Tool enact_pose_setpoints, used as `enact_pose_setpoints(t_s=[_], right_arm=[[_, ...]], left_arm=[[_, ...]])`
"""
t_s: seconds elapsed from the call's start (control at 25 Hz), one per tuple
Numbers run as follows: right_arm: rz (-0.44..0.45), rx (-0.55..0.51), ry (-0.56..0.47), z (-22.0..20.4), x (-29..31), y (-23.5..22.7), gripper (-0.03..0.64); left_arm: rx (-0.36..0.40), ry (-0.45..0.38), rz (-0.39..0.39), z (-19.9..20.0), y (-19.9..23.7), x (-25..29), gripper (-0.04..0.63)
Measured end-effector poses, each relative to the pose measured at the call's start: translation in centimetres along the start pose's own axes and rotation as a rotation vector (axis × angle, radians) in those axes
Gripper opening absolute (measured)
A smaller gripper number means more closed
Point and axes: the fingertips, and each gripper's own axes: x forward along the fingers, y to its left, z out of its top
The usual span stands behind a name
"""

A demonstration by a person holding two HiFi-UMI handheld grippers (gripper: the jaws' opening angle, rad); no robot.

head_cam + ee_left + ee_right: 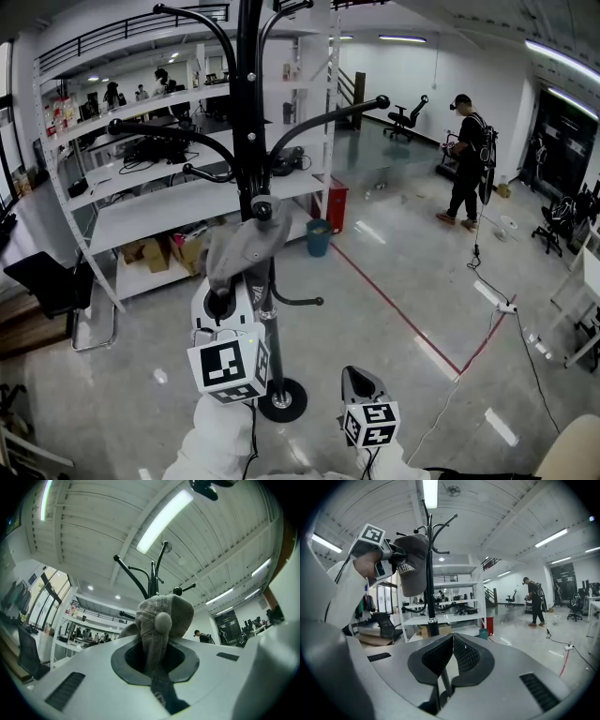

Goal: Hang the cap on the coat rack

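The black coat rack (pixel 249 112) stands in the middle of the head view, its curved arms spreading from the pole. A grey cap (pixel 242 251) hangs against the pole, just below a knobbed hook (pixel 262 209). My left gripper (pixel 232 279) is shut on the cap from below. In the left gripper view the cap's fabric (pixel 161 616) fills the gap between the jaws, with the coat rack's arms (pixel 151 576) rising behind it. My right gripper (pixel 359 378) sits lower and to the right, shut and empty. Its own view shows the cap (pixel 412 562) left of the pole (pixel 430 581) and my right gripper (pixel 452 641) with its pads touching.
White shelving (pixel 159 202) with boxes stands behind the rack. A red bin (pixel 337 205) and a blue bucket (pixel 319 236) are beside it. The rack's round base (pixel 281 401) is near my feet. A person (pixel 466 157) stands far right; cables (pixel 511 309) lie on the floor.
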Motion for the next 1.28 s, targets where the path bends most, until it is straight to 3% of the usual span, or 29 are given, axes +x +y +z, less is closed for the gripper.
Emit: enact_pose_setpoints(t_s=[0.88, 1.28], right_arm=[[-0.045, 0.006, 0.021, -0.6, -0.5, -0.7, 0.011], [-0.052, 0.001, 0.036, -1.0, -1.1, -0.4, 0.011]], left_arm=[[-0.005, 0.112, -0.017, -5.4, -0.5, 1.3, 0.018], [0.001, 0.123, -0.029, -6.3, -1.0, 0.5, 0.018]])
